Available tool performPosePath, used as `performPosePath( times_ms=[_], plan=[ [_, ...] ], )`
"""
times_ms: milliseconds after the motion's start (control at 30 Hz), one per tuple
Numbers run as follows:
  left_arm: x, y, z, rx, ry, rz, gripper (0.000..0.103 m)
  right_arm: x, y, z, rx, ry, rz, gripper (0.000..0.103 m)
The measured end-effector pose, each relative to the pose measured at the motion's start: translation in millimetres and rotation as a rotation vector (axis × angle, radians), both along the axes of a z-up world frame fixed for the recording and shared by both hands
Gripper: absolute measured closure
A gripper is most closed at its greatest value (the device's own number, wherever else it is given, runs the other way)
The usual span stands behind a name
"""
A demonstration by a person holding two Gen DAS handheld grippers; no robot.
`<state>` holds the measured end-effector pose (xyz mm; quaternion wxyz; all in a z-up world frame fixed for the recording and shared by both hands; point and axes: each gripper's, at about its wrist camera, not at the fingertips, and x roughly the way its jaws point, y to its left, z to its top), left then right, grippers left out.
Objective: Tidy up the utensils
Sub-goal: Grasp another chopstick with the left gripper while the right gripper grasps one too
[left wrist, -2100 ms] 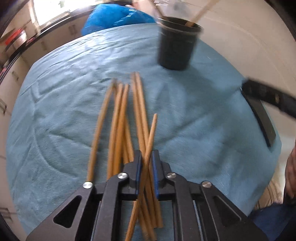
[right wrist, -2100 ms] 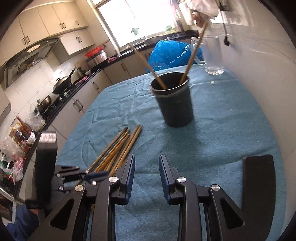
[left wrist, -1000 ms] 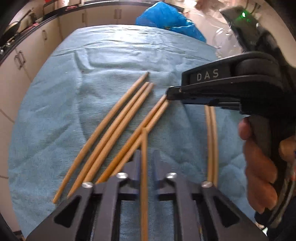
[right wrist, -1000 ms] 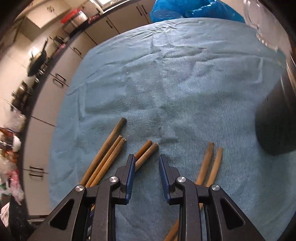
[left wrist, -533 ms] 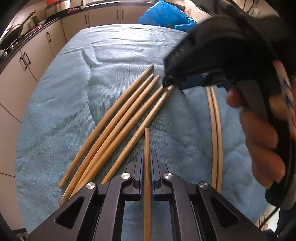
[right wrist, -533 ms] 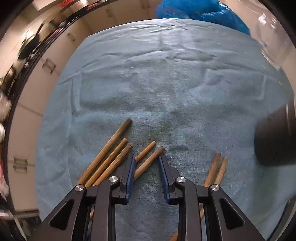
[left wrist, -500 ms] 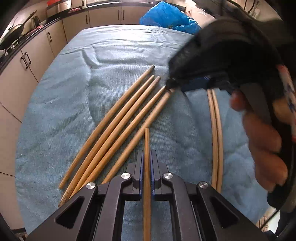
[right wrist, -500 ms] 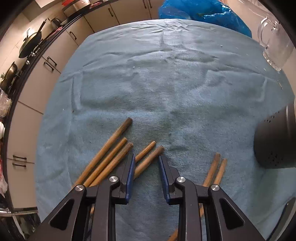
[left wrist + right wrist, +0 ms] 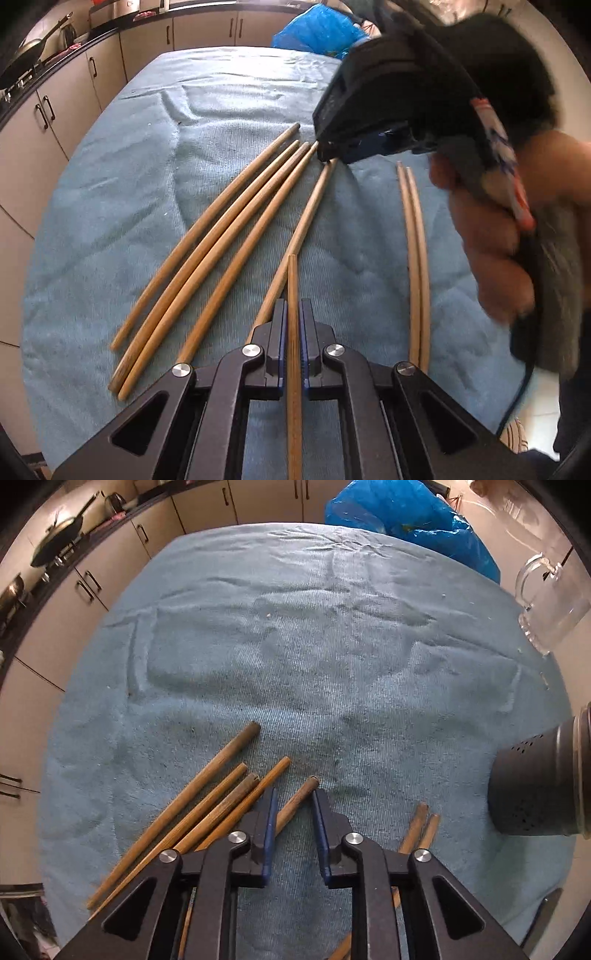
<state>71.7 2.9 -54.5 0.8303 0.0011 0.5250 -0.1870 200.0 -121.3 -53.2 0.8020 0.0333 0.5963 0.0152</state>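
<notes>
My left gripper (image 9: 291,314) is shut on one wooden chopstick (image 9: 293,280) that sticks out forward between the pads. Several loose wooden chopsticks (image 9: 229,236) lie fanned on the blue cloth, with a pair (image 9: 415,236) apart to the right. My right gripper (image 9: 293,797) is open, its jaws straddling the far tip of one chopstick (image 9: 301,794) on the cloth. It also shows in the left wrist view (image 9: 328,153), low over the chopstick tips. The dark perforated utensil holder (image 9: 543,786) stands at the right.
The blue cloth (image 9: 314,646) covers the table. A glass mug (image 9: 550,602) stands at the far right, a blue plastic bag (image 9: 402,513) at the far edge. Kitchen cabinets (image 9: 110,554) run along the left beyond the table edge.
My right gripper has come down to the chopstick tips and now straddles one. My left gripper has kept its hold on its chopstick, nearly still.
</notes>
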Motion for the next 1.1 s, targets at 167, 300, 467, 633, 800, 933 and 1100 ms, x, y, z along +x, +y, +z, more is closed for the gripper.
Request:
performPosePath(
  times_ms=[167,300,467,633,800,933,1100],
  plan=[
    [-11.7,11.7,19.6,-0.034,-0.04,0.015,0.097,0.6,-16.6,9.2,0.079,-0.079,-0.008,0.103],
    [-5.7,20.1,26.0,-0.046,-0.048,0.029,0.097,1.3,-22.6,5.7,0.114,-0.064,0.001,0.102],
    [3.5,19.9,13.8,-0.025,-0.005,0.039,0.097,-2.0,-29.7,-0.2,0.168,0.001,-0.021,0.101],
    [10.1,15.6,3.3,-0.003,0.018,0.031,0.097,-5.1,-35.0,3.2,0.134,0.009,-0.052,0.101],
    [13.3,13.7,-2.8,0.008,0.029,0.02,0.097,-2.3,-41.0,6.4,0.131,0.017,-0.057,0.094],
    [15.3,14.1,-3.4,0.0,0.035,0.014,0.097,-1.5,-46.7,6.6,0.094,0.022,-0.077,0.079],
    [20.0,10.8,-2.6,0.016,0.031,0.003,0.097,-1.0,-52.5,-0.1,0.105,0.044,-0.096,0.079]
  ],
)
